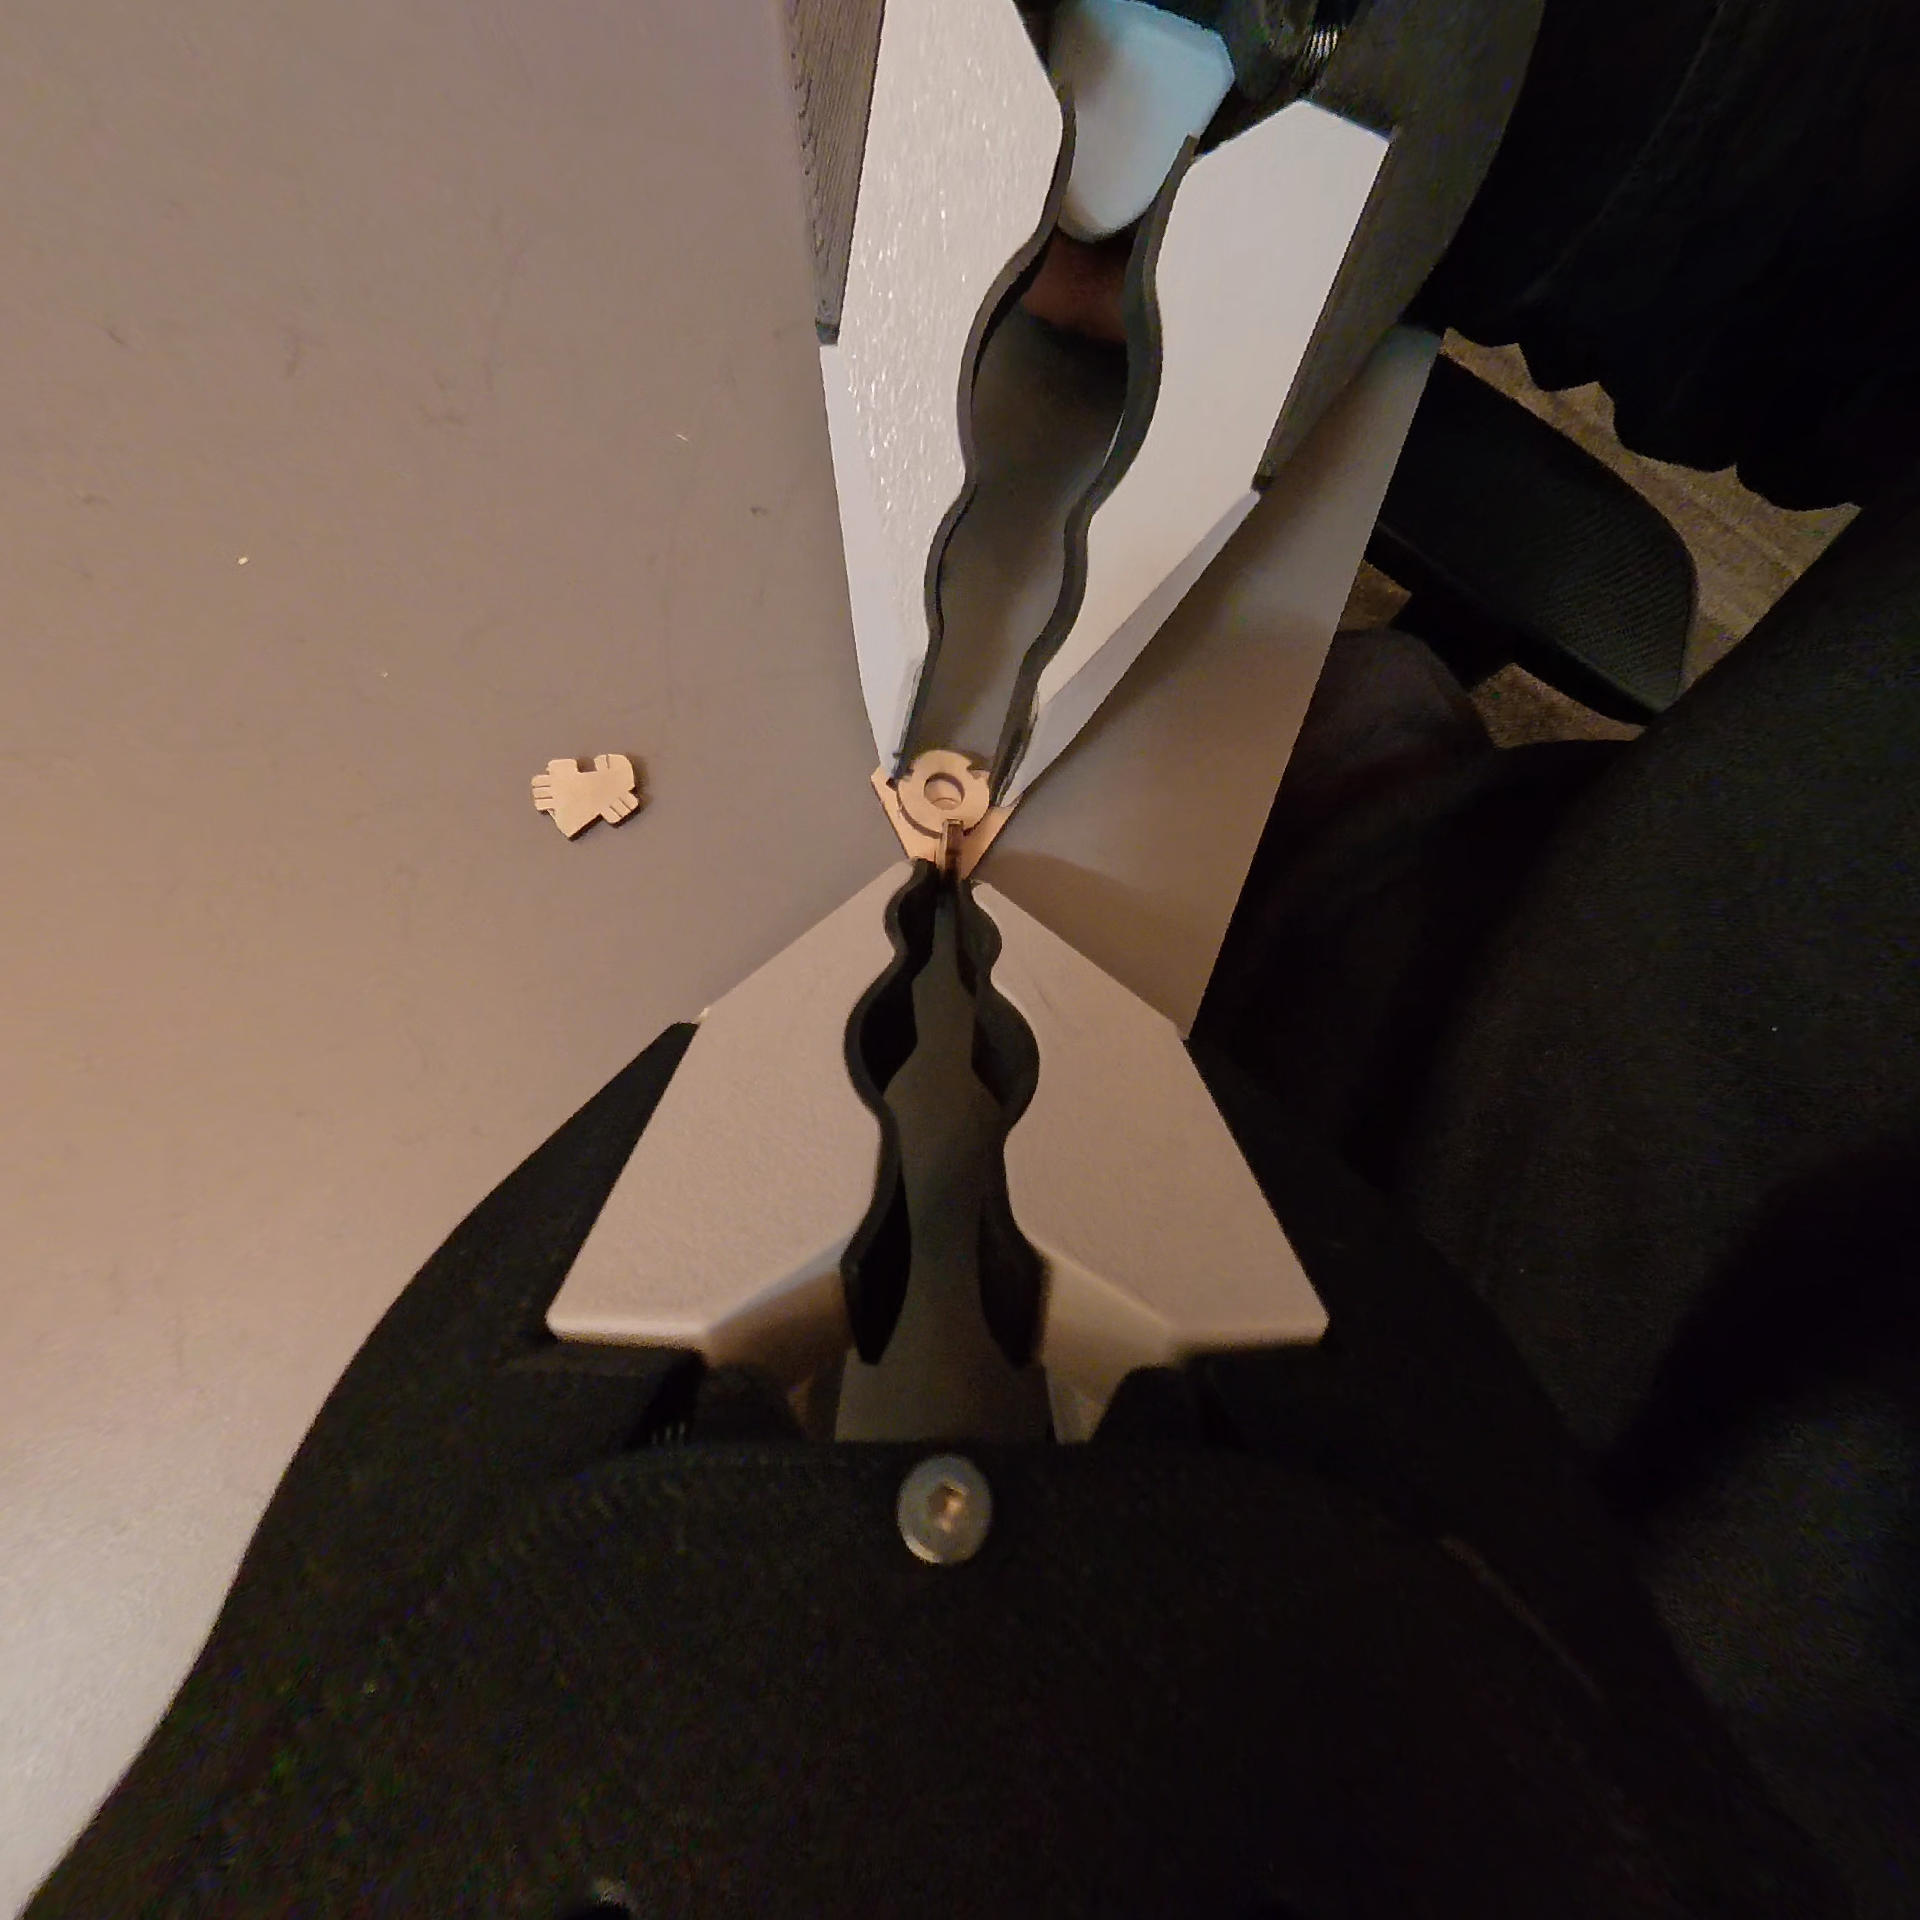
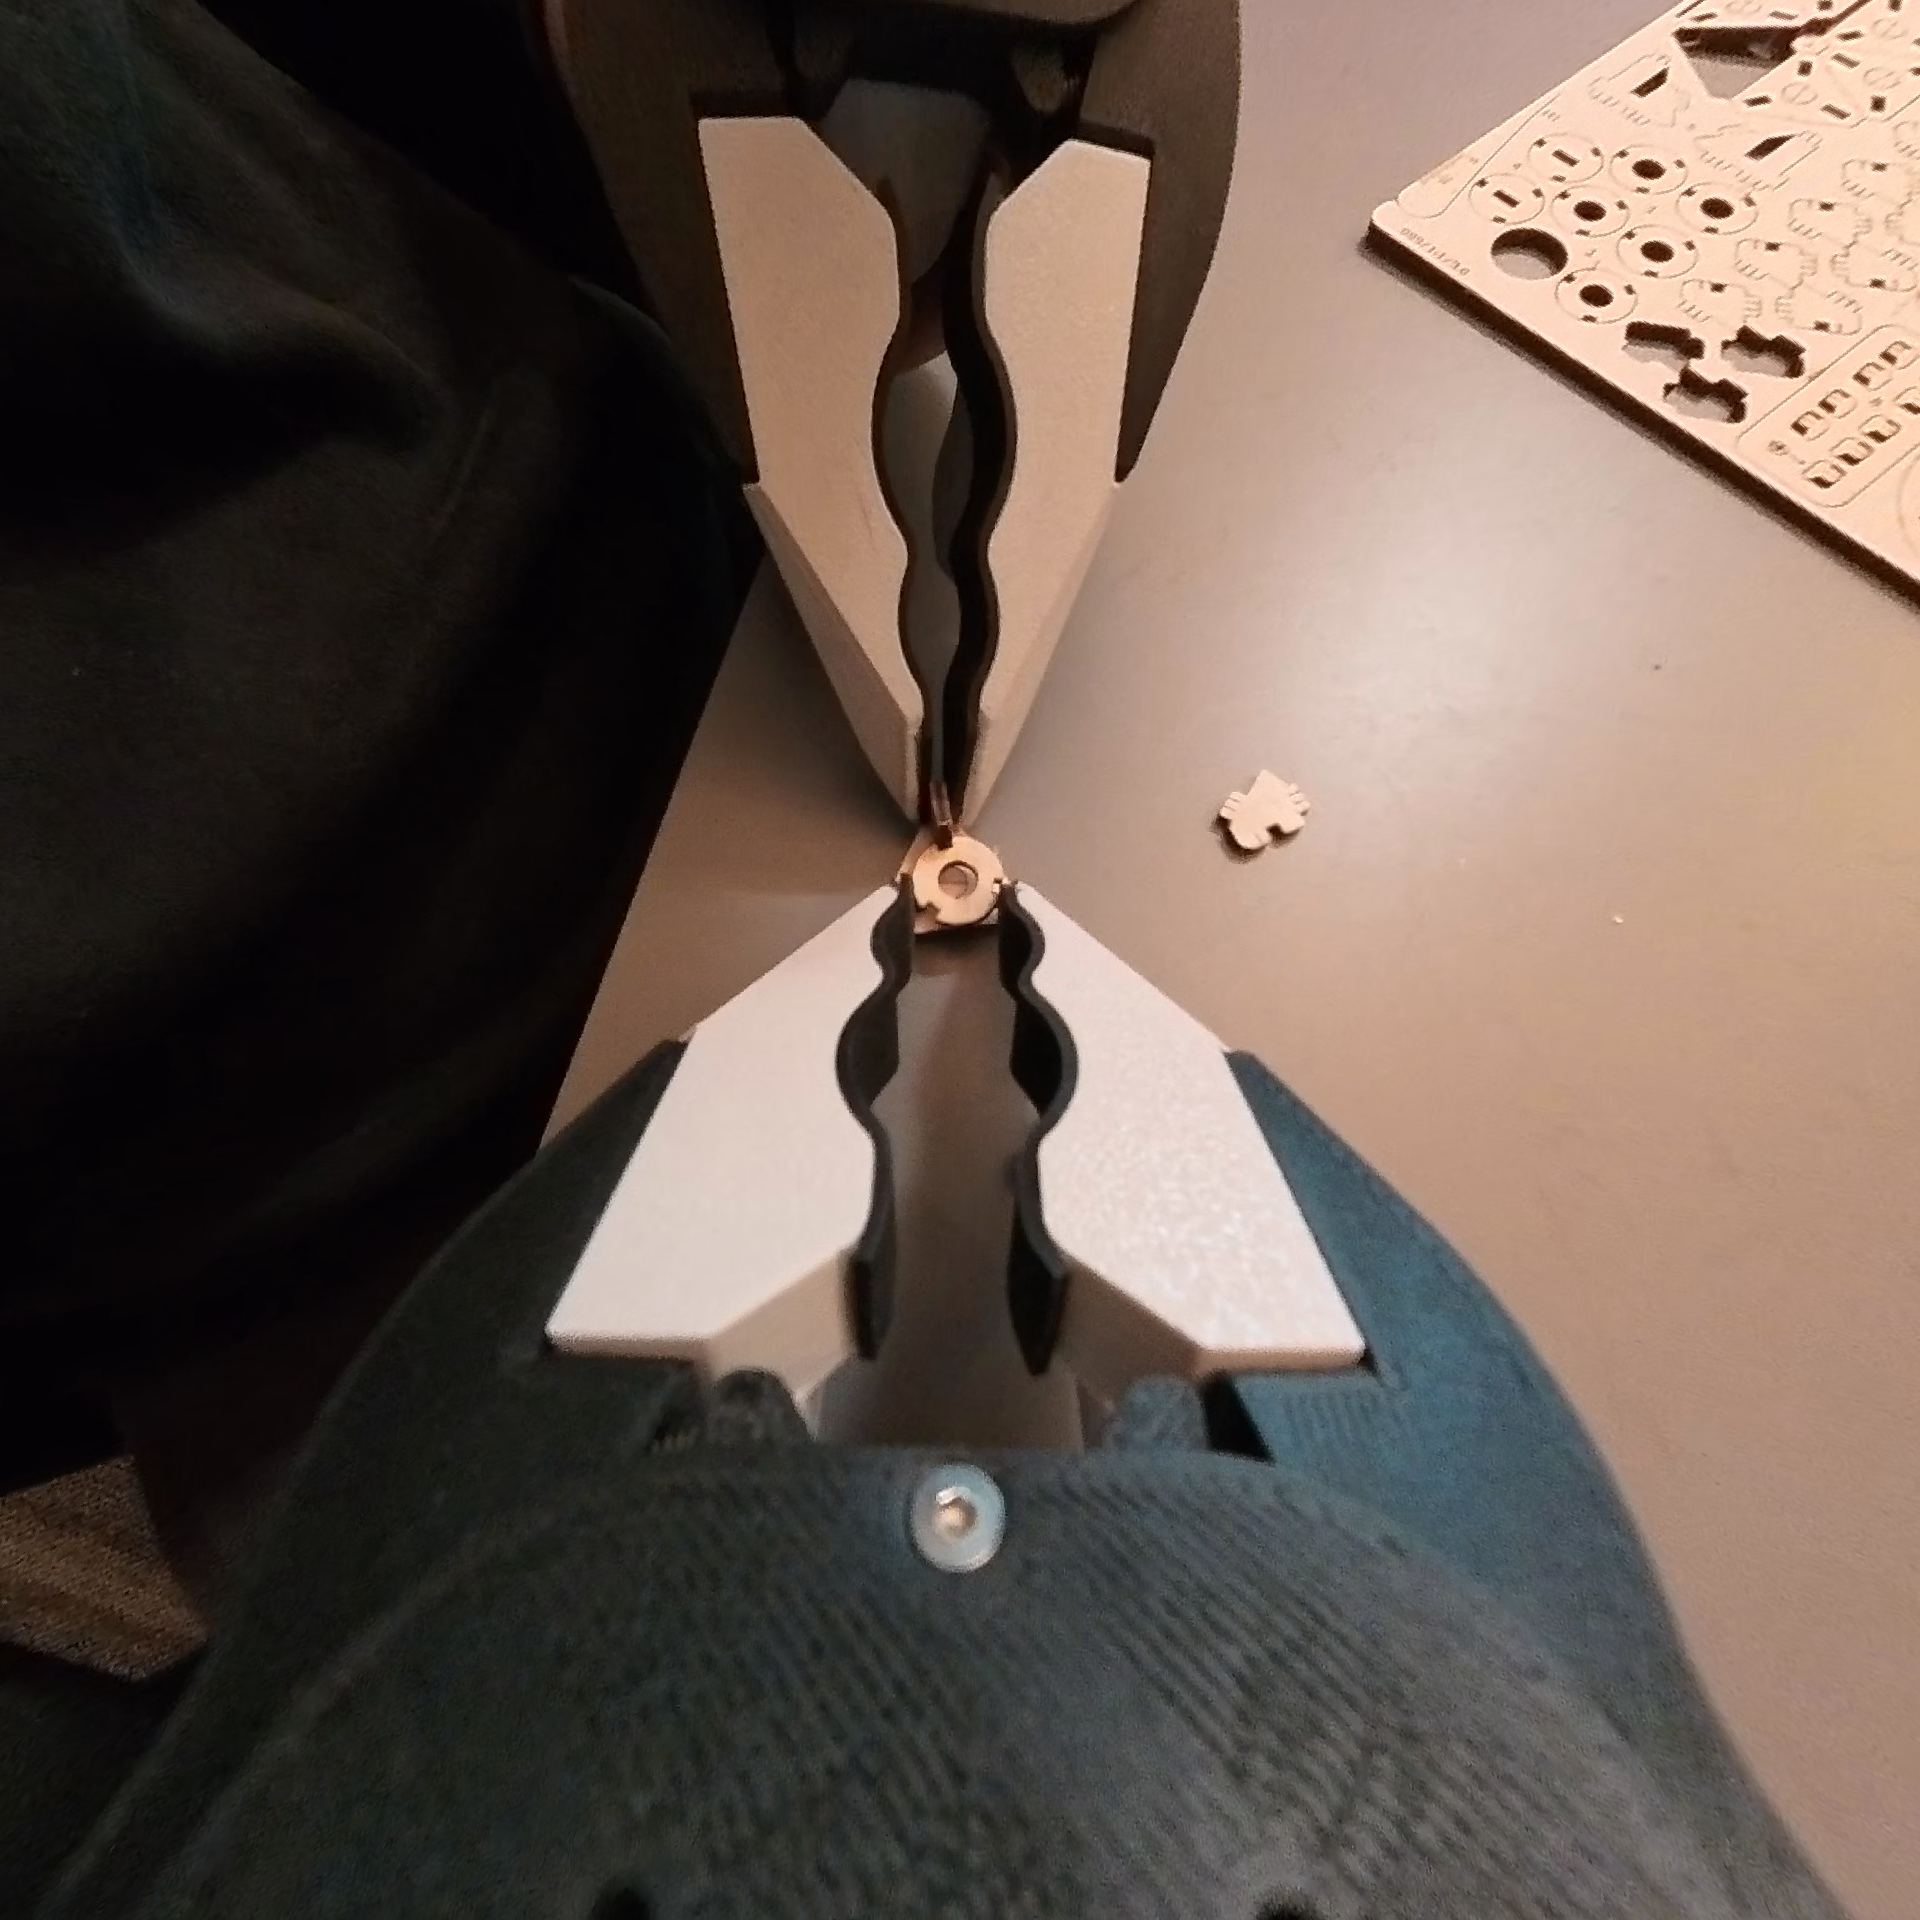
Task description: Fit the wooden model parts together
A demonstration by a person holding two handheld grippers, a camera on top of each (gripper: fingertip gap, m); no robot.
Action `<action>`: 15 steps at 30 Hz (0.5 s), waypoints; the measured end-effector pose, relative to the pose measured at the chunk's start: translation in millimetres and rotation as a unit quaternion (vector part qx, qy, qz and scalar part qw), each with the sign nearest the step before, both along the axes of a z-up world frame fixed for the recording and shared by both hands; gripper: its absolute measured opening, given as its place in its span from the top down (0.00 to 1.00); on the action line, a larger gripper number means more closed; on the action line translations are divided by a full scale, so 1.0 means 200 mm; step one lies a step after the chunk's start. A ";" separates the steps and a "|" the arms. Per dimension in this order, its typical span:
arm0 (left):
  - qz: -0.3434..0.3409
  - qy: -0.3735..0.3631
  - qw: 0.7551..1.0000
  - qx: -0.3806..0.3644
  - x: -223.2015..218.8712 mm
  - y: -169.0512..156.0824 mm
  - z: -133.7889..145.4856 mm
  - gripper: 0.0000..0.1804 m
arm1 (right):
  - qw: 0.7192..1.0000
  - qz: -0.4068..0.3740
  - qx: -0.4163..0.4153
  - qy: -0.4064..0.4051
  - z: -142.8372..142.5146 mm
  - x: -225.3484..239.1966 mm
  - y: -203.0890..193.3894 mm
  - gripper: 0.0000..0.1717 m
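My left gripper (image 1: 940,881) is shut on a small thin wooden piece (image 1: 948,844) held on edge. Its tip meets a notch in the rim of a round wooden disc (image 1: 940,795) with a centre hole. My right gripper (image 2: 953,914) is shut on that disc (image 2: 953,883), one pad on each side of its rim. A flat wooden part sits under the disc, mostly hidden. In the right wrist view the left gripper (image 2: 940,800) comes in from the top with the thin piece (image 2: 940,808). In the left wrist view the right gripper (image 1: 948,767) comes in from the top. Both hover just above the grey table (image 1: 312,416).
A loose small wooden cut-out (image 1: 585,795) lies on the table, also in the right wrist view (image 2: 1262,816). A laser-cut wooden sheet (image 2: 1683,260) with several parts punched out lies at the far right. The table edge, dark clothing (image 2: 260,520) and a black chair (image 1: 1538,592) are close by. The tips of both grippers are at nearly the same place. My right gripper's tips are some 5 cm from the loose small wooden cut-out (image 1: 585,795). It is also in sight in the right wrist view (image 2: 1264,817).
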State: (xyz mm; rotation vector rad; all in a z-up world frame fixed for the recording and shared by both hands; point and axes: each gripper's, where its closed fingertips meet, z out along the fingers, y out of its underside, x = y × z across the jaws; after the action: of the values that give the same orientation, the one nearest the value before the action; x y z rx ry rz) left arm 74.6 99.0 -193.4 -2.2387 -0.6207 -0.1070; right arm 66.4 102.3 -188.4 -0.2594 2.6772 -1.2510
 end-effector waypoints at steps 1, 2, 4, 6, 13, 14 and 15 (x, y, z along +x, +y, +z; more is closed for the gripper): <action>0.000 0.001 1.000 -0.001 0.00 0.00 0.00 0.99 | 1.000 0.000 0.002 0.001 0.00 0.00 0.00 0.92; 0.001 0.001 1.000 -0.002 0.00 0.00 0.00 0.99 | 1.000 -0.001 0.002 0.001 0.00 0.00 0.00 0.92; 0.001 0.001 1.000 -0.005 0.00 0.00 0.00 0.99 | 1.000 -0.002 0.001 0.001 0.00 0.00 0.00 0.92; 0.003 0.001 1.000 -0.008 0.00 0.00 0.00 0.99 | 1.000 -0.004 0.001 0.002 0.00 0.00 0.00 0.92; 0.019 -0.005 0.999 -0.026 0.00 0.00 0.00 0.99 | 1.000 -0.014 0.001 0.000 0.00 0.00 0.00 0.92; 0.022 -0.005 0.999 -0.030 0.00 0.00 0.00 0.99 | 1.000 -0.016 0.002 0.002 0.00 0.00 0.00 0.92; 0.025 -0.003 0.999 -0.035 0.00 0.00 0.00 0.99 | 1.000 -0.018 0.003 0.003 -0.01 0.00 0.00 0.92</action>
State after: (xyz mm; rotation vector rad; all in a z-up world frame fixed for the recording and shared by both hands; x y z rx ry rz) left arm 74.0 98.6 -193.7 -2.2887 -0.6929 -0.0683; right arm 67.0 102.1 -189.7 -0.2158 2.7005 -1.2547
